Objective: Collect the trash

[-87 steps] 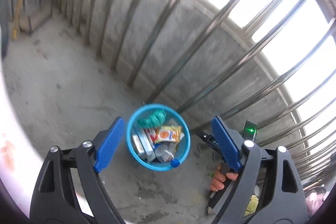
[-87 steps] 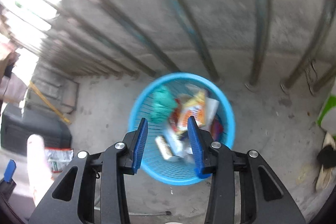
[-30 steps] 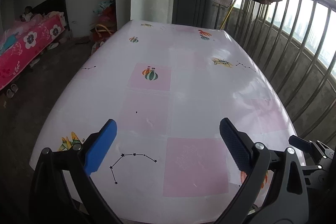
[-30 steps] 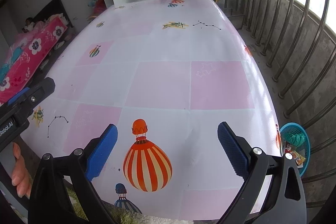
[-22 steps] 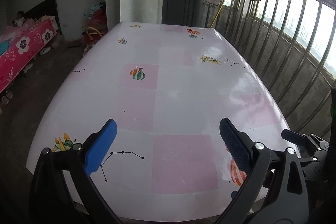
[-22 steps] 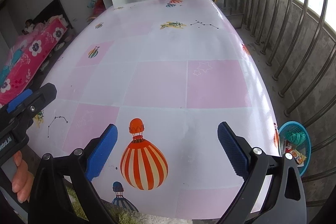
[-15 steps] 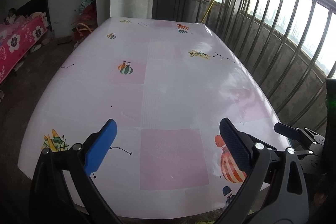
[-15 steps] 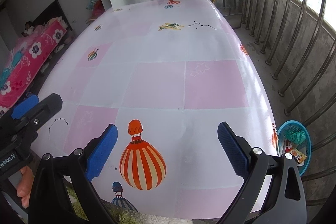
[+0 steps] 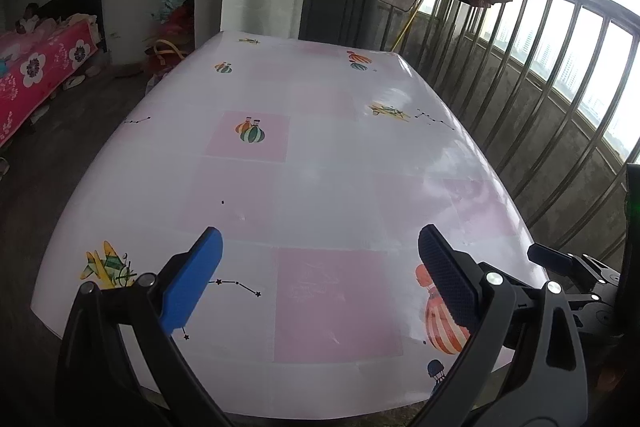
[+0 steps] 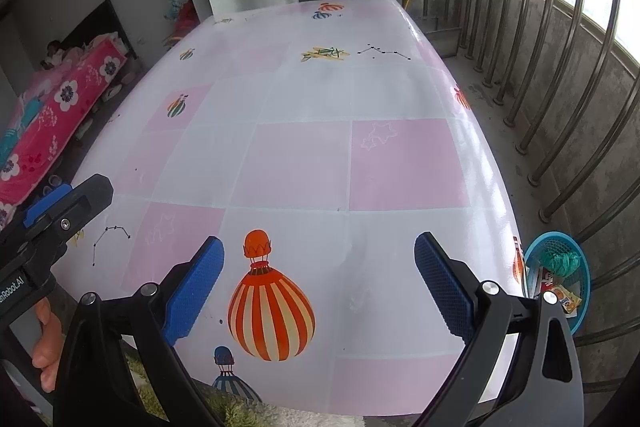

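Right wrist view only: blue basket (image 10: 581, 247) of trash on floor between worktop (image 10: 304, 163) edge and railing. Left tool (image 9: 318, 259), right tool (image 10: 318, 267) both spread wide, holding nothing, over worktop's near edge.

At the left edge of the right wrist view, the black body of the left gripper (image 10: 52, 223) carries white lettering that reads "nRobot.AI", its beginning cut off by the frame. At lower right, a snack packet (image 10: 565, 299) in the blue basket (image 10: 582, 319) shows print too small to read.
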`<state>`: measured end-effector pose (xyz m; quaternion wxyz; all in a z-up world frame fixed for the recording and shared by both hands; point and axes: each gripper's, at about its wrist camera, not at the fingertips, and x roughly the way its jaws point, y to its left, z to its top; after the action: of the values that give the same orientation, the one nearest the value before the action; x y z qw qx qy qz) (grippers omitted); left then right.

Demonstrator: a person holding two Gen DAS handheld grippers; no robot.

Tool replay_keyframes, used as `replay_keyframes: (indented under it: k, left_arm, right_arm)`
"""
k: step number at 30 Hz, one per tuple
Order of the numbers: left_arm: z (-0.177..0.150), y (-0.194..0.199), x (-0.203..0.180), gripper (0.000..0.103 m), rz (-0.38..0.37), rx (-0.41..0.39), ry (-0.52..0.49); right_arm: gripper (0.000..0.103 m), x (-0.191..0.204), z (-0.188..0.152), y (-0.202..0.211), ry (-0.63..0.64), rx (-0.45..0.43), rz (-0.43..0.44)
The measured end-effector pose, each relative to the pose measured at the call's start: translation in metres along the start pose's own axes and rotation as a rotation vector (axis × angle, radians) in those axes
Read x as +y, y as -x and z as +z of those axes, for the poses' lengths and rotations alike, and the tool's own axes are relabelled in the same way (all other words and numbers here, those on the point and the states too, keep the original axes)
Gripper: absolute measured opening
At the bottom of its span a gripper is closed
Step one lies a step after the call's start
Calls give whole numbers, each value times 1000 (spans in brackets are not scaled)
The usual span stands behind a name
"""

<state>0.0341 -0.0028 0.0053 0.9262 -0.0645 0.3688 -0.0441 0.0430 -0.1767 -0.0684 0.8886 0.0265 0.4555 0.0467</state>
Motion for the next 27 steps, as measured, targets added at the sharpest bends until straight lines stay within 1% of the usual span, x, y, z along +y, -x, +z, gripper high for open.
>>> replay_keyframes:
  k: [9, 14, 17, 23, 27]
  left_arm:
    - [0, -1, 5, 94, 5, 6, 18]
    - [3, -3, 5, 94, 20, 17, 21]
    - [6, 0, 4, 94, 38, 1, 24]
    - [16, 1, 1, 94, 119, -48, 1]
    - [24, 4, 0, 94, 130, -74, 6]
  right_arm:
    - [93, 5, 1, 3, 9, -7, 0]
    - [93, 3, 3, 4, -5, -18, 19]
    - [93, 1, 5, 8, -2, -40, 2]
    - [93, -7, 13, 16, -19, -66, -40]
    - [93, -16, 17, 24, -36, -83, -66]
